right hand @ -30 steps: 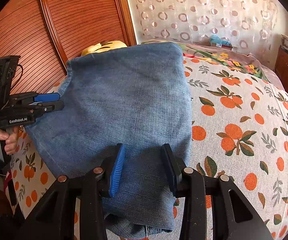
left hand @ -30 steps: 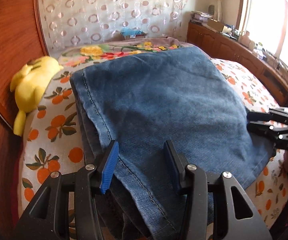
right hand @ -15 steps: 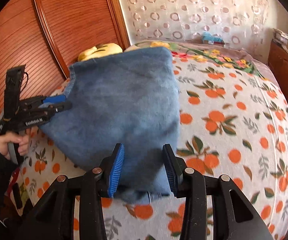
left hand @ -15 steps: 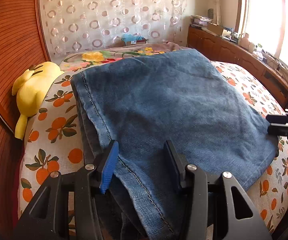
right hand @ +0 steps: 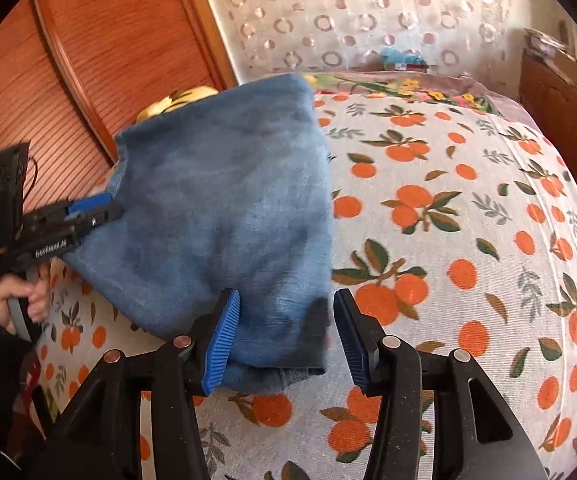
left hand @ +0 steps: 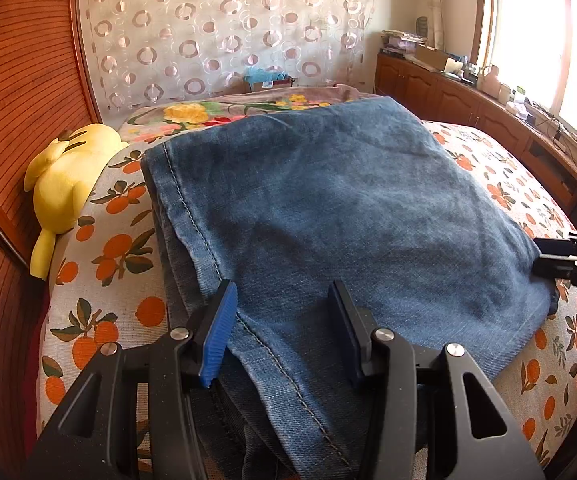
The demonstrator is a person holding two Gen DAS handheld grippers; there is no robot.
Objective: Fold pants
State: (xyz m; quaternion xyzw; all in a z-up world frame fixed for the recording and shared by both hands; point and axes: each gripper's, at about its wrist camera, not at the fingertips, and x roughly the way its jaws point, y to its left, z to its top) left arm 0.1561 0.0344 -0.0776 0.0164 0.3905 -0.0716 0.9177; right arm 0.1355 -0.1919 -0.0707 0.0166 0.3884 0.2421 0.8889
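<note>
Folded pants on bed, filling centre of left view, 9–12 o'clock of right view. Left gripper released, jaws parted astride hem seam at 6 o'clock, not pinching. Right gripper opening, corner of stack between jaws, pads clear of cloth. Risk: pad catching top layer on withdrawal, dragging fold askew. Denim heavy, matte, faded blue, stitched edge; layers stacked square. Bedspread woven, orange-printed. Plush toy soft, yellow, at 9 o'clock.
</note>
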